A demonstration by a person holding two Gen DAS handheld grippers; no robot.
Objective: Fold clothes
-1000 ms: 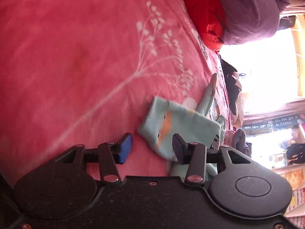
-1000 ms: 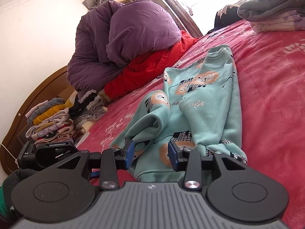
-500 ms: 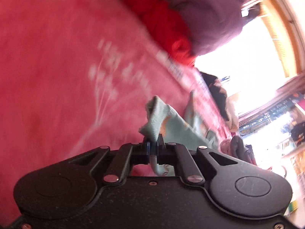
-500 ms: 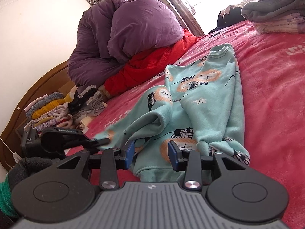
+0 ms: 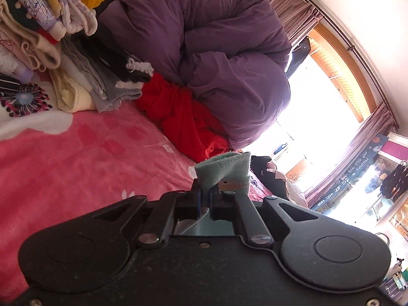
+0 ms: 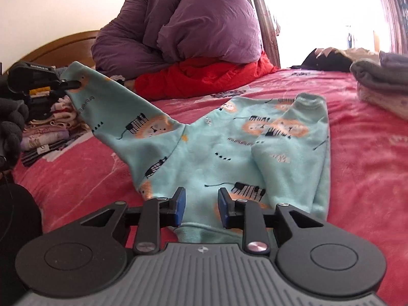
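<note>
Right wrist view: mint lion-print garment [image 6: 204,148], sleeve seemingly clamped by left jaws, right jaws closing, gapped.

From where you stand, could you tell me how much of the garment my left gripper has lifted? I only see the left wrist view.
Observer: Only one sleeve; the left gripper holds its cuff up, while the teal top lies on the pink blanket.
Operator: Thank you. Where is the right gripper, please?
Observer: The right gripper is at the top's near hem, jaws apart and just closing, fabric between them, not yet pinched.
Operator: And the other sleeve?
Observer: The other sleeve lies folded across the body.
</note>
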